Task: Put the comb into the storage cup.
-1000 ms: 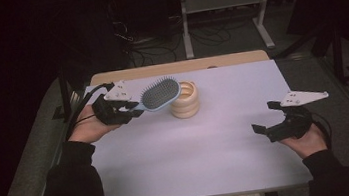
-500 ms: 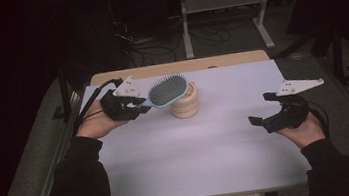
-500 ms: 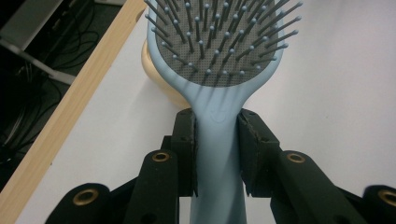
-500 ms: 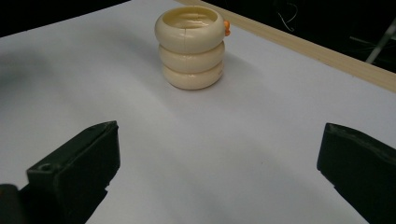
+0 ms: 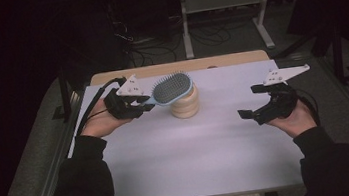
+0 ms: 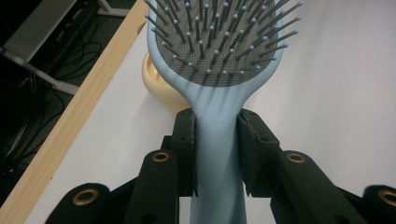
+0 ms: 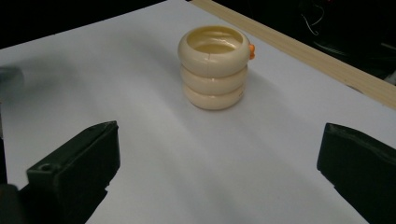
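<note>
My left gripper (image 6: 217, 154) is clamped on the blue handle of the hairbrush (image 5: 172, 88), bristles up, its head hanging over the cream ringed cup (image 5: 185, 104) near the far edge of the table. My right gripper (image 5: 265, 112) hovers off to the side, jaws spread wide with nothing between them, looking across at that cup (image 7: 214, 67). I judge I'm at the step of bringing the brush to the cup; next I'd need to tip the brush and lower it in, perhaps steadying the cup with my free gripper so it doesn't topple. The white sheet (image 5: 209, 149) covers the table, with a wooden strip (image 5: 179, 66) at its far edge. Beyond it the room is dark, with cables and a metal stand (image 5: 221, 6).
</note>
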{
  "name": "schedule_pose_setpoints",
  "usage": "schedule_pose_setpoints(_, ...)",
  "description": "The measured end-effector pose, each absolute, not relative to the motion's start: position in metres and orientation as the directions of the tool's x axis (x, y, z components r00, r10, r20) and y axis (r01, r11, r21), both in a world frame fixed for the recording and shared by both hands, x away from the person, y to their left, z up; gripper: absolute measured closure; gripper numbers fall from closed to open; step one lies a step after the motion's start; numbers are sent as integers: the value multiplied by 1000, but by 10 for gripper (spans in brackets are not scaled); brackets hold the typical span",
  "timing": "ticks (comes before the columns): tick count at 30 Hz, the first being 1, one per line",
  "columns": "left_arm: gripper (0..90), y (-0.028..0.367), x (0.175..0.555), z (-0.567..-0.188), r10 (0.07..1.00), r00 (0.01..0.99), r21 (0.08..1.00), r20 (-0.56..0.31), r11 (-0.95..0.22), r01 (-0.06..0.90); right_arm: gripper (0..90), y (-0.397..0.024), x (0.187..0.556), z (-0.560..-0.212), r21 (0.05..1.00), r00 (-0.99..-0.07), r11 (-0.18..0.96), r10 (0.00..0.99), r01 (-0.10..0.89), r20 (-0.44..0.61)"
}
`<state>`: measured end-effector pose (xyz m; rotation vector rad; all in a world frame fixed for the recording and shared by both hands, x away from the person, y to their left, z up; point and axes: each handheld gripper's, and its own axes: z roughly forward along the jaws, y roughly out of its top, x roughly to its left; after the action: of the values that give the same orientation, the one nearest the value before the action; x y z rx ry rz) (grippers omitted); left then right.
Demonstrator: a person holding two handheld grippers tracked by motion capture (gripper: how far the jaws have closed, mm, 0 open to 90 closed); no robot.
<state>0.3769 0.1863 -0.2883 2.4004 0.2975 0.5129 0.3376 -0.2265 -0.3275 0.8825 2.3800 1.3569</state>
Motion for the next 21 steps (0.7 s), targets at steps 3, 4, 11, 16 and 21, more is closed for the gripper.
schedule_pose_setpoints(3, 703, 183, 379, -290, 331, 901, 646, 282, -759, 76, 0, -220, 343, -322, 846, -793, 385, 605, 369, 71)
schedule_pose_setpoints(4, 703, 182, 380, -290, 329, 901, 645, 282, -760, 76, 0, -218, 344, -321, 843, -797, 389, 599, 371, 74)
schedule_pose_setpoints(11, 703, 174, 384, -293, 324, 902, 652, 287, -756, 64, 0, -207, 355, -318, 838, -810, 403, 582, 369, 77)
schedule_pose_setpoints(16, 703, 167, 384, -297, 309, 906, 649, 288, -759, 52, 0, -200, 362, -316, 837, -815, 410, 575, 364, 73)
schedule_pose_setpoints(21, 703, 160, 386, -300, 307, 906, 662, 291, -748, 41, 0, -196, 371, -313, 845, -819, 392, 566, 364, 91)
